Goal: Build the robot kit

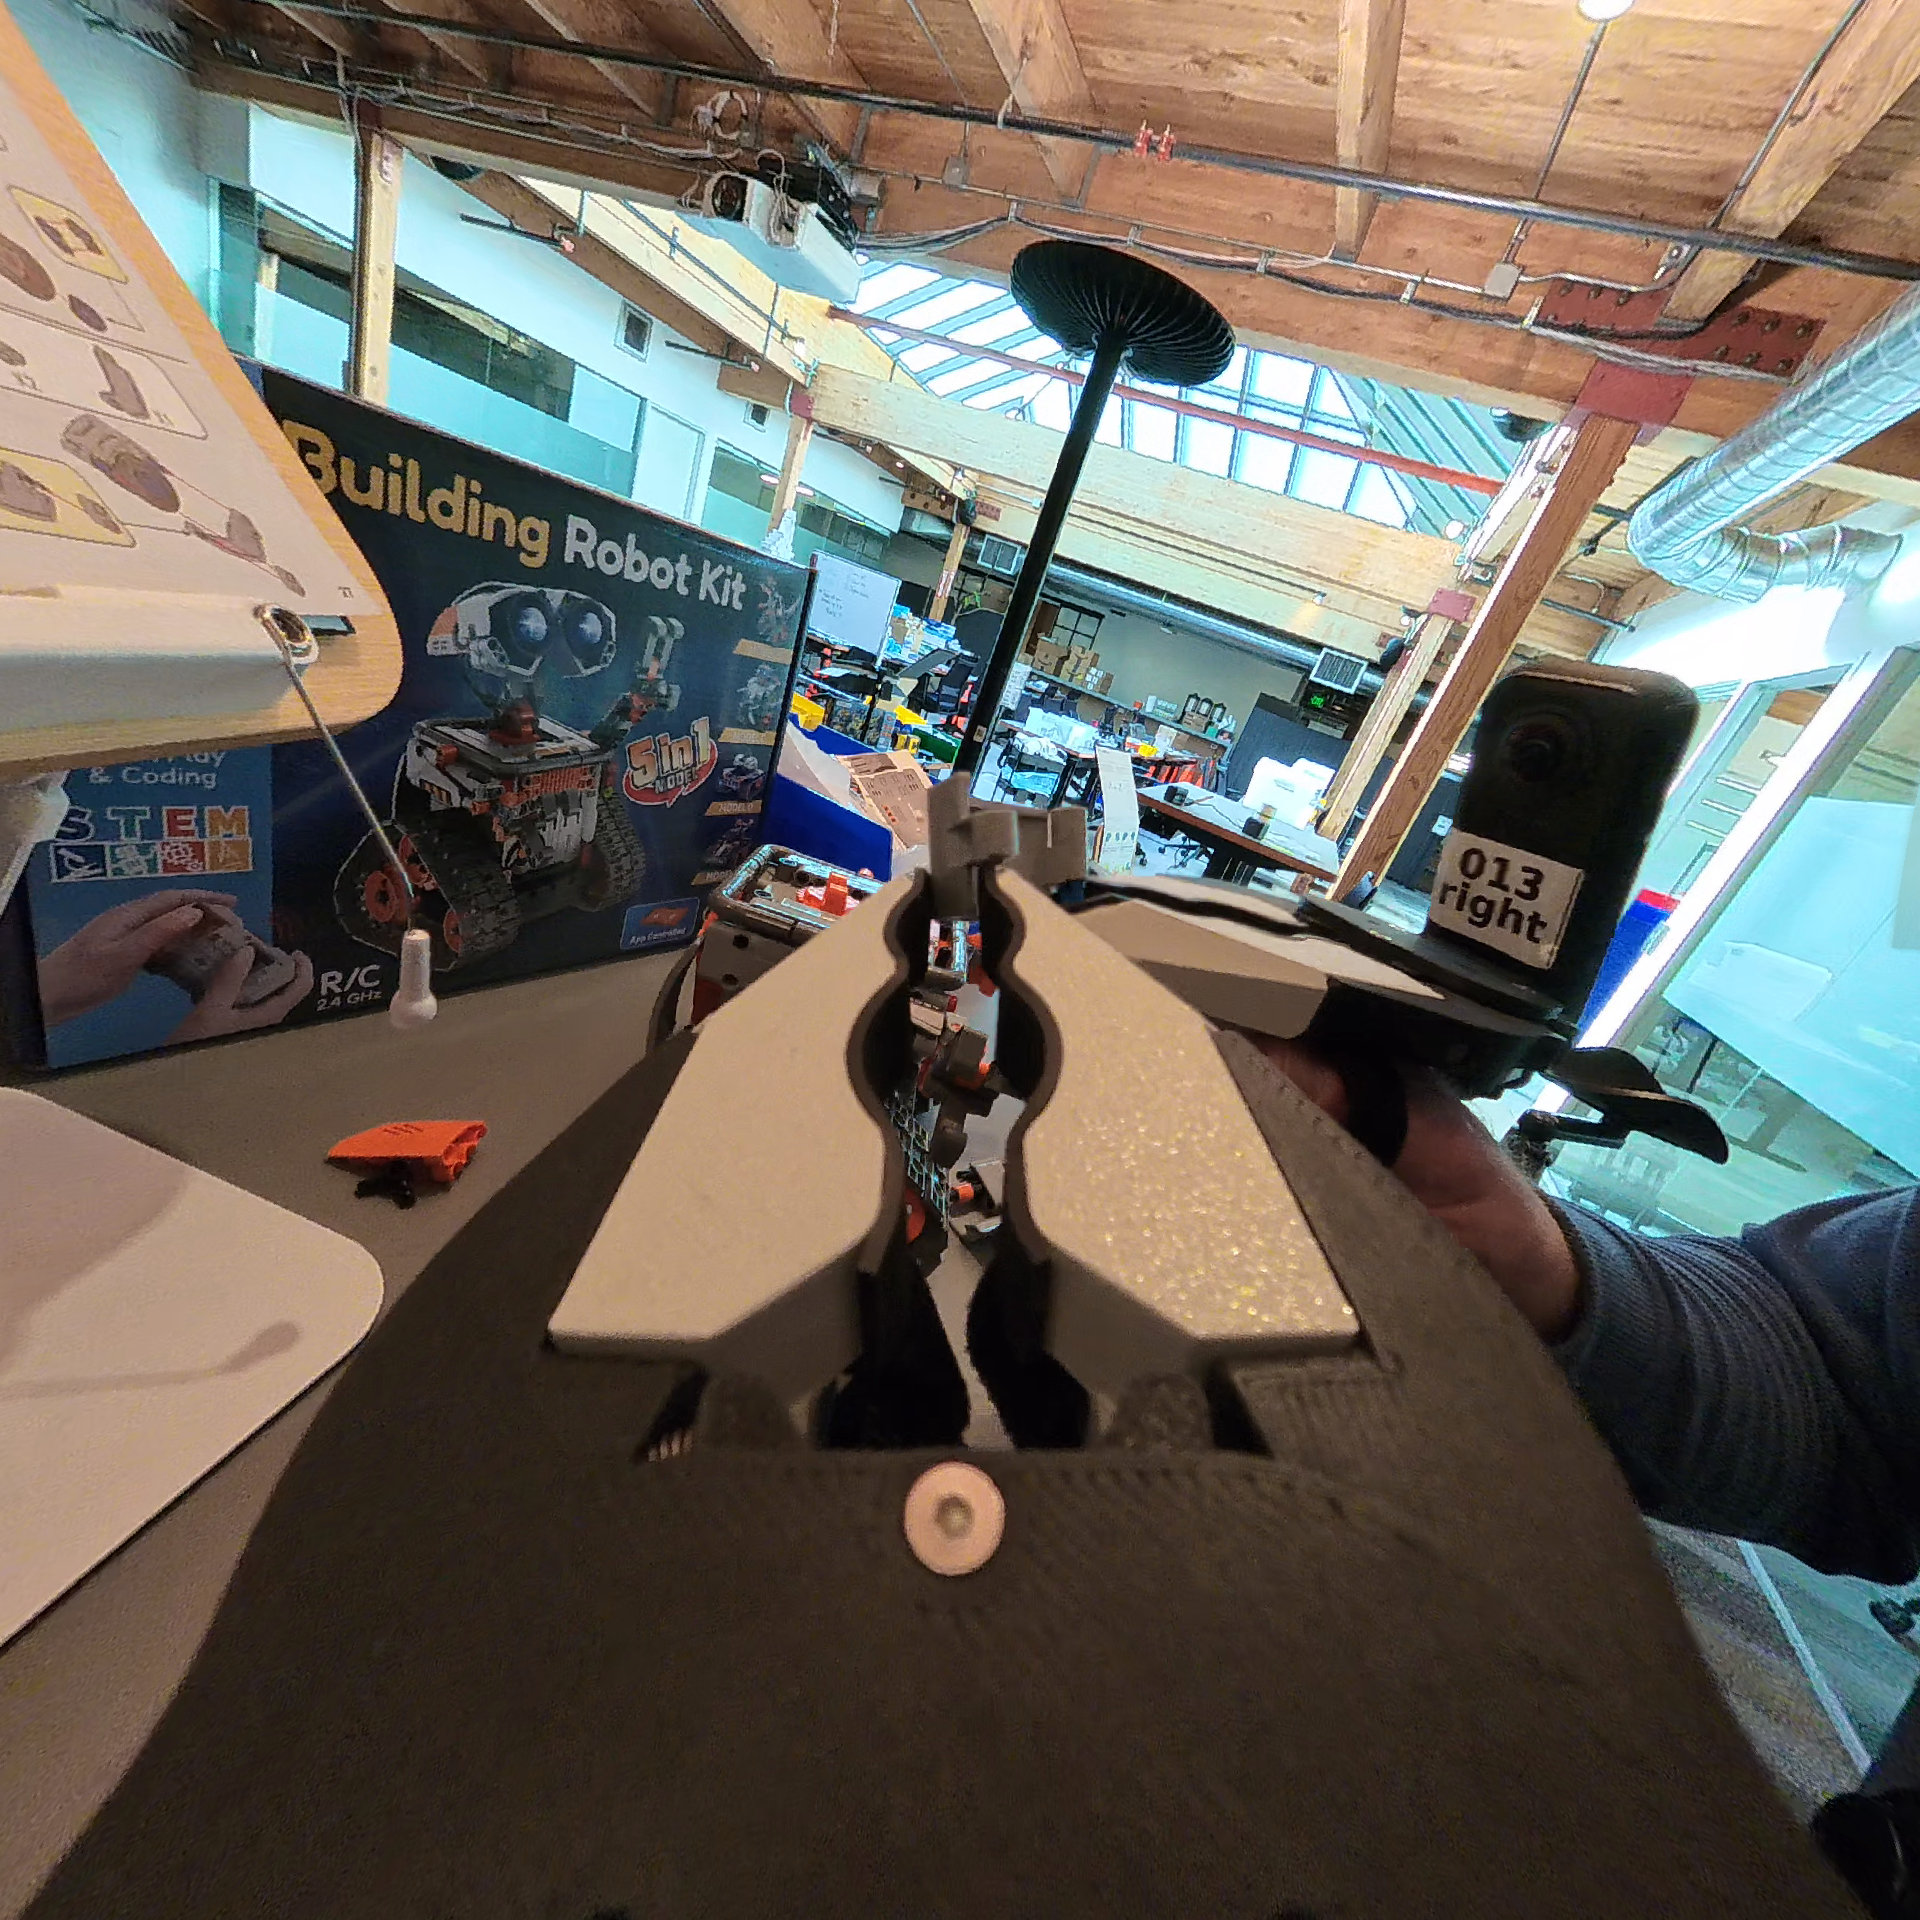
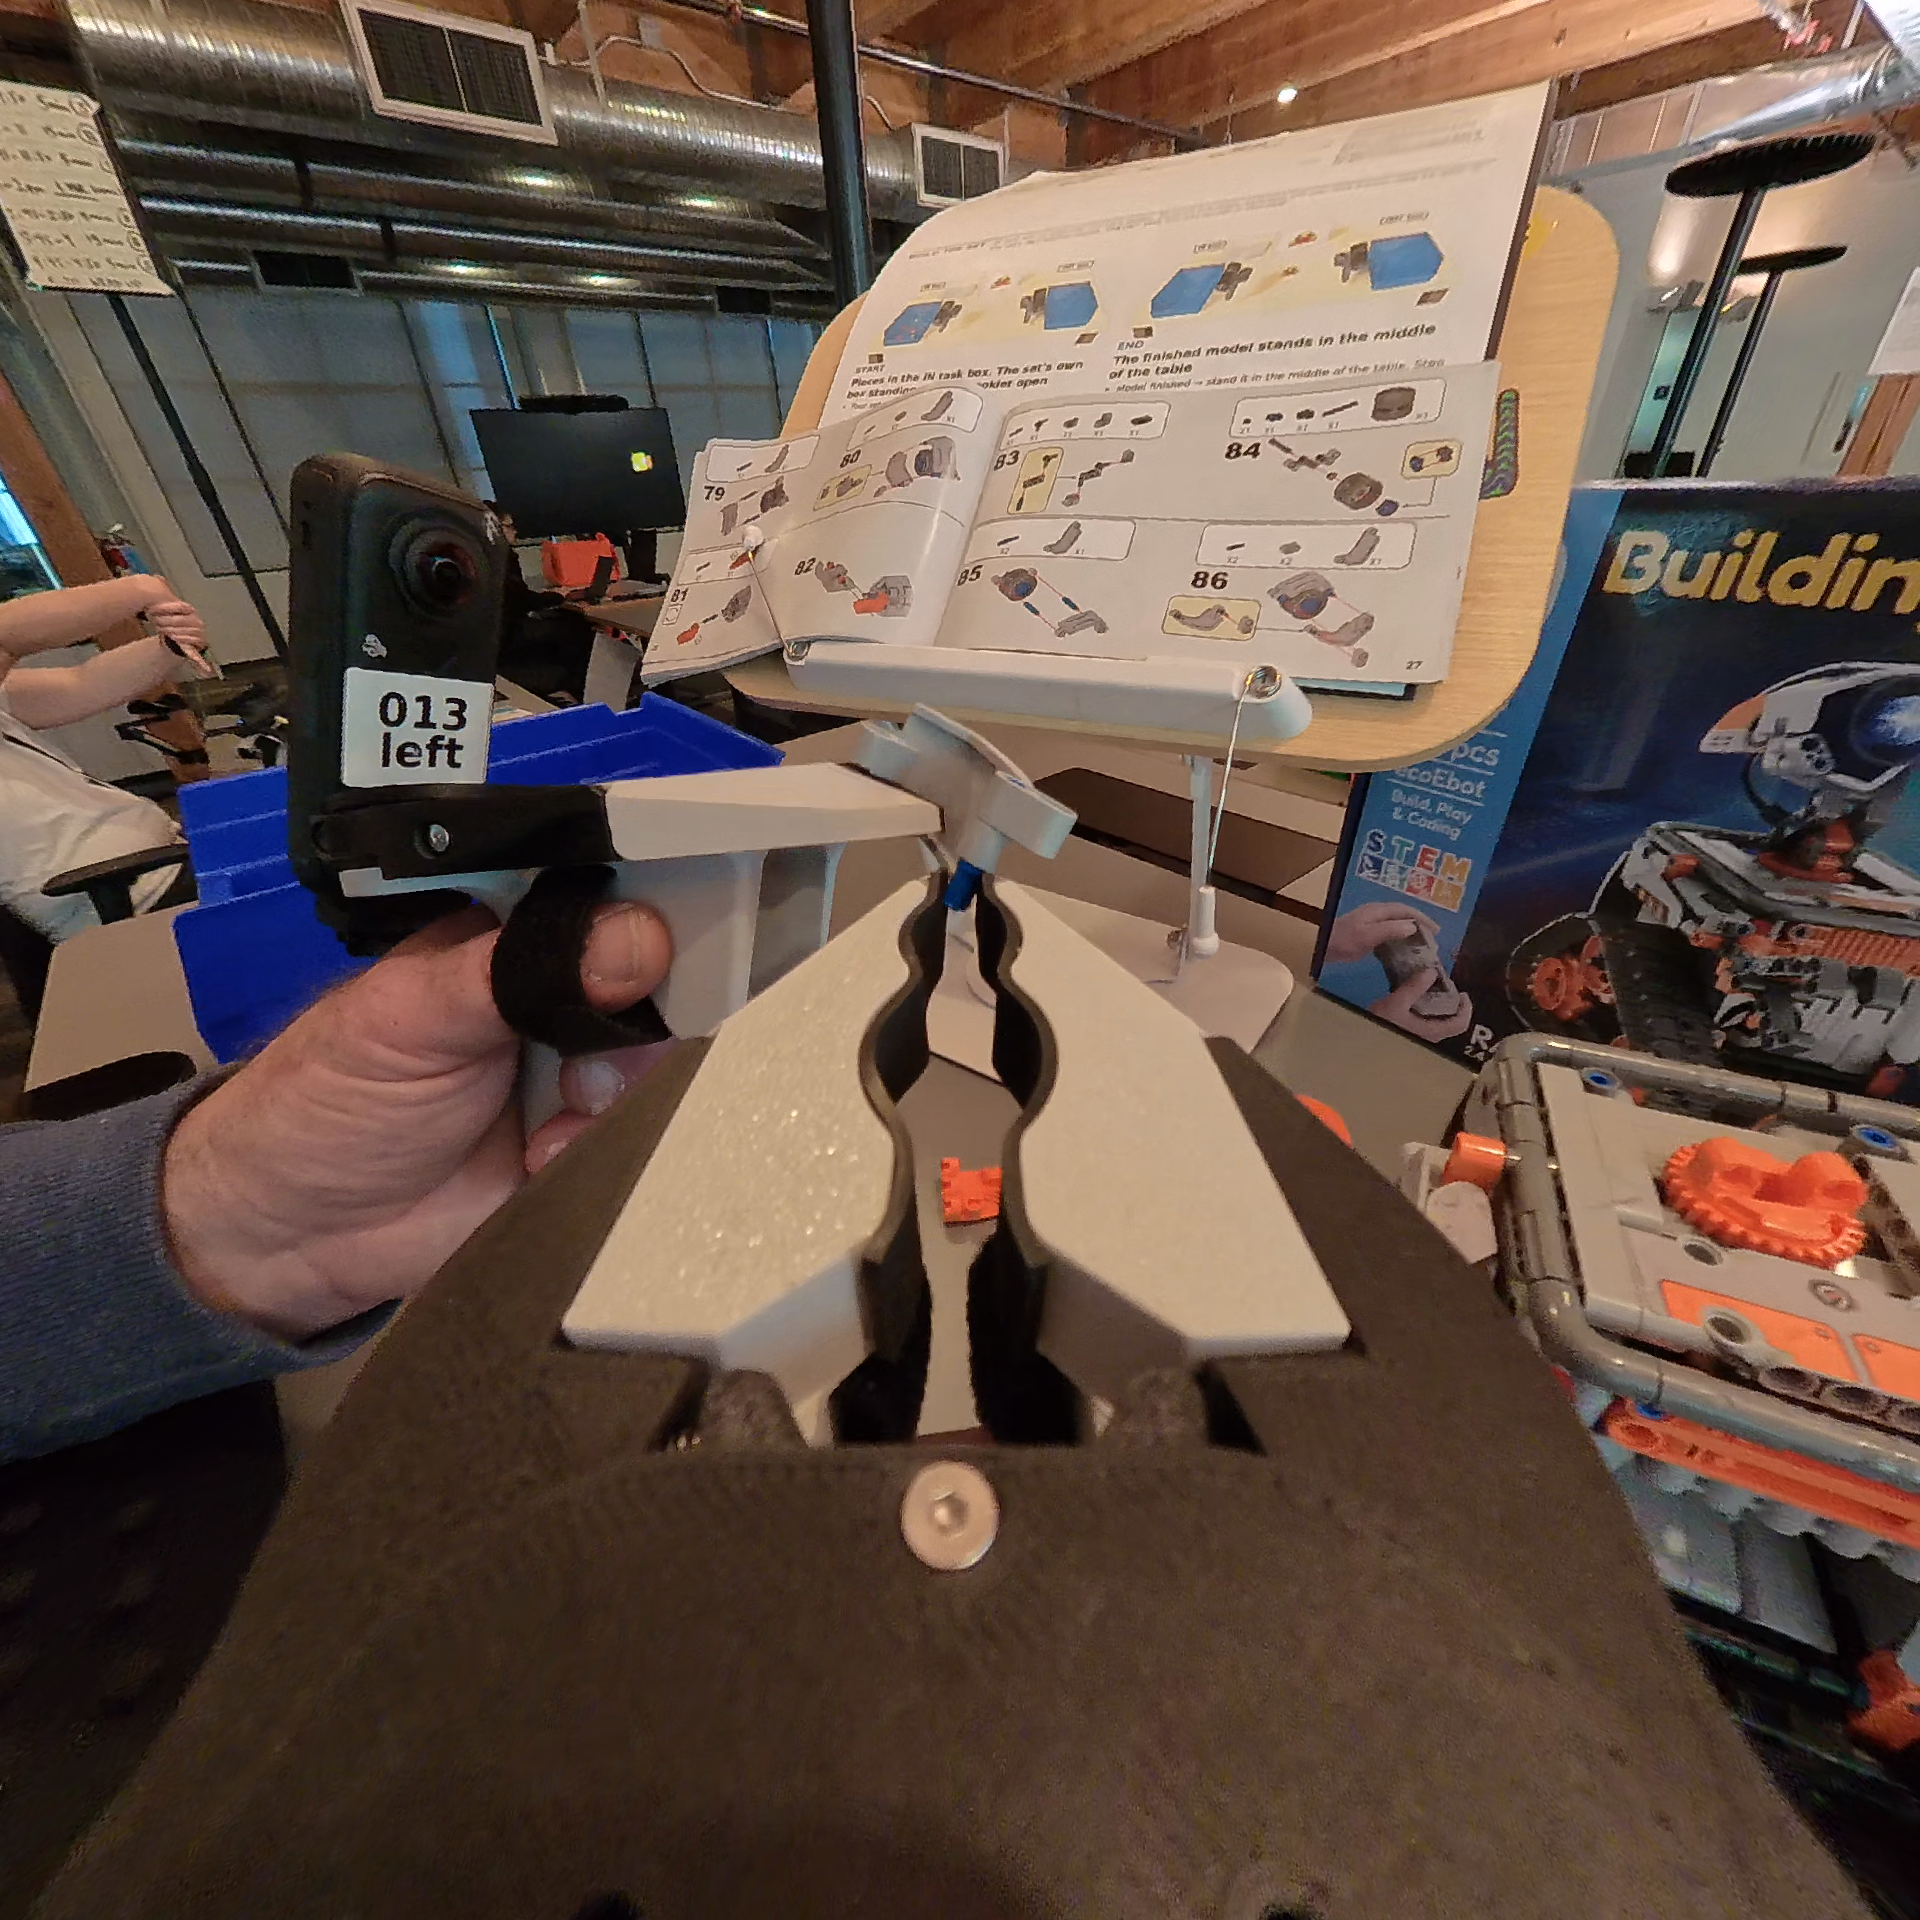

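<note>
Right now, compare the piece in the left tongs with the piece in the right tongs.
The grey angled piece in the left tongs is pale grey; the pin in the right tongs is blue. The grey angled piece is bulky and juts past its tongs; the pin is slim and barely shows. Both are pinched at the tips, close together.

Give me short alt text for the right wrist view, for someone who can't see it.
The right gripper pinches a small blue pin, meeting a grey piece held by the left gripper. Behind stands an open instruction booklet; a grey and orange model sits right.
</note>
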`<state>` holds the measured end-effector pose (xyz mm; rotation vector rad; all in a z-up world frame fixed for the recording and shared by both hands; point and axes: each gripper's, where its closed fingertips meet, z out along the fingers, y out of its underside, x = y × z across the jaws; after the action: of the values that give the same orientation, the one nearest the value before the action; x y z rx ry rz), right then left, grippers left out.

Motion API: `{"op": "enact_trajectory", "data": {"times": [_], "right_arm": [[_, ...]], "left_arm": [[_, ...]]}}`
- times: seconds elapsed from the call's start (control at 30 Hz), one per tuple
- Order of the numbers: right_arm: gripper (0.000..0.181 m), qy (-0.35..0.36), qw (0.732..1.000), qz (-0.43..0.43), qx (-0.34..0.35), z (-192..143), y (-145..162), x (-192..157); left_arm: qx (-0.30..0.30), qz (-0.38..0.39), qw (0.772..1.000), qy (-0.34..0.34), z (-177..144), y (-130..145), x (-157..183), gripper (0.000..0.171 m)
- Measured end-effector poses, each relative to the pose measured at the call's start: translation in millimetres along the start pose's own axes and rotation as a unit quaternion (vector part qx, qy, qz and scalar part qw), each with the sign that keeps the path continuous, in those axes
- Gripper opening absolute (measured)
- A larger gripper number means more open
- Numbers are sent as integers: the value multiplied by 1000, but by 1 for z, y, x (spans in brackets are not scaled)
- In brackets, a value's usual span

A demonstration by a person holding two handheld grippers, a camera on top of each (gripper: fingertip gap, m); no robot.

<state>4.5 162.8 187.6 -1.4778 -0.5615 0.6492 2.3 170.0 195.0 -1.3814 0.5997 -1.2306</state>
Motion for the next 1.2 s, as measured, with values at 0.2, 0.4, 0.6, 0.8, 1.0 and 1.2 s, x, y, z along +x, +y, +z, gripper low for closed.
{"op": "enact_trajectory", "data": {"times": [0.2,0.4,0.6,0.8,1.0,1.2], "right_arm": [[3,-8,1000,11,-7,2,4,-4],[4,-26,999,27,-12,4,6,-8],[20,-37,999,28,-7,2,5,-8],[30,-54,997,55,19,-1,-6,-6],[16,-61,996,57,20,-2,-6,-6],[15,-56,997,54,16,-2,-4,-5]], "left_arm": [[5,8,1000,-4,-2,-2,-2,5],[-4,29,999,-15,-5,-3,-5,3],[-1,36,999,-20,-12,-11,-8,3],[-19,45,999,-18,-11,-7,-7,3],[-28,54,998,-15,-9,-4,-4,3],[-31,60,998,-21,-9,-3,-4,3]]}}
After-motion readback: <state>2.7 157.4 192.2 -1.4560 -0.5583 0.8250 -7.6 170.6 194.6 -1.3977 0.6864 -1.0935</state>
